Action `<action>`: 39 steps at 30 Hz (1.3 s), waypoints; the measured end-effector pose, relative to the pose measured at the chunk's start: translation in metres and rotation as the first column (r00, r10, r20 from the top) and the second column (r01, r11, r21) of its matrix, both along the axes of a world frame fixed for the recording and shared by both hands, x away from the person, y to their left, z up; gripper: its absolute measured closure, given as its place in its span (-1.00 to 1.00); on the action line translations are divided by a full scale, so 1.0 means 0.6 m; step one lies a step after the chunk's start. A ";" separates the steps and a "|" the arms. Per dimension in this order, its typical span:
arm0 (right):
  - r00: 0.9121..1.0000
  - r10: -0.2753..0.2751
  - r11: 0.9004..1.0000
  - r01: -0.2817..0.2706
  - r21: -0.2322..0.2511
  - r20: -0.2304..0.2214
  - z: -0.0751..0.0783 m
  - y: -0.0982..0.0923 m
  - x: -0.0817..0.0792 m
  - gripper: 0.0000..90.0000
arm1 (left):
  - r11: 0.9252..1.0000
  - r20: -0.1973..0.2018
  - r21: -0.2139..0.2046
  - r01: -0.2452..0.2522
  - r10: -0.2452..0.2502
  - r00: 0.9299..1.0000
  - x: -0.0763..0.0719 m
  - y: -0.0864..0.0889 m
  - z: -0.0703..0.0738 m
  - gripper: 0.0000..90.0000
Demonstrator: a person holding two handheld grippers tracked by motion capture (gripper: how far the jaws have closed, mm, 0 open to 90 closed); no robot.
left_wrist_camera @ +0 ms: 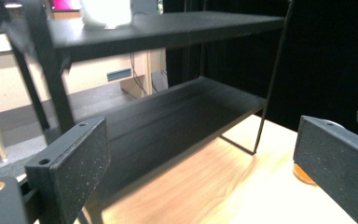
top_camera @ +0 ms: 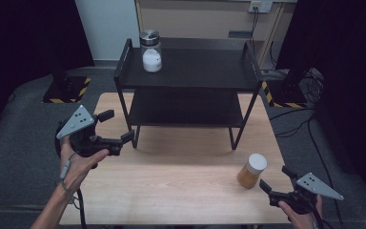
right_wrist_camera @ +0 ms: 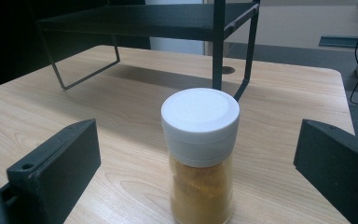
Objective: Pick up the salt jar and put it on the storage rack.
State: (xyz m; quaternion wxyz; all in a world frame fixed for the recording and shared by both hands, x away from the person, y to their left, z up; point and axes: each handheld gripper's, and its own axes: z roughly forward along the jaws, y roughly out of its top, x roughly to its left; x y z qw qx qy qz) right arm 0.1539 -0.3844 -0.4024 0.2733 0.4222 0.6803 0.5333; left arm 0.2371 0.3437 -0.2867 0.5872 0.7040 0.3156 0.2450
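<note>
Right gripper [top_camera: 272,189] sits nearest, at the front right corner of the surface [top_camera: 181,191], jaws spread wide and empty. Spice jar [top_camera: 252,170] stands upright just ahead of it, touching neither jaw; in the right gripper view the jar [right_wrist_camera: 200,154] is centred in the gap, white cap up, orange powder below. Judgement: the gripper is lined up square on the jar so a straight push forward would bring both jaws level with the body, below the cap.

Left gripper [top_camera: 116,131] is held above the left side of the surface, jaws also wide apart, holding nothing. It points at the rack [top_camera: 188,76] and is near its front left leg. Judgement: it waits clear of the right hand's work, ready to help at the rack.

Rack is black, two shelves, standing at the back half of the surface. Lower shelf [left_wrist_camera: 177,112] is bare. Top shelf carries a glass jar [top_camera: 151,51] with a metal lid and white contents, at the left rear corner. Judgement: the spice jar likely goes onto the rack; the open shelf space suits that.
</note>
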 end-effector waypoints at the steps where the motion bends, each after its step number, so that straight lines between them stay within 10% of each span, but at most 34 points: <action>1: 1.000 0.001 1.000 -0.001 -0.002 0.001 0.000 0.001 0.000 -0.98 | 1.000 -0.001 -0.003 0.000 0.000 1.000 -0.002 0.004 -0.009 -0.95; 20: 1.000 -0.010 1.000 0.010 -0.002 -0.004 -0.003 -0.001 0.002 -0.98 | 0.999 -0.038 0.042 -0.022 0.023 0.999 -0.037 0.032 -0.138 -0.95; 39: 1.000 0.007 1.000 -0.007 -0.005 0.010 -0.005 -0.003 0.004 -0.98 | 0.996 -0.070 0.064 -0.064 0.069 0.995 -0.029 0.043 -0.181 -0.97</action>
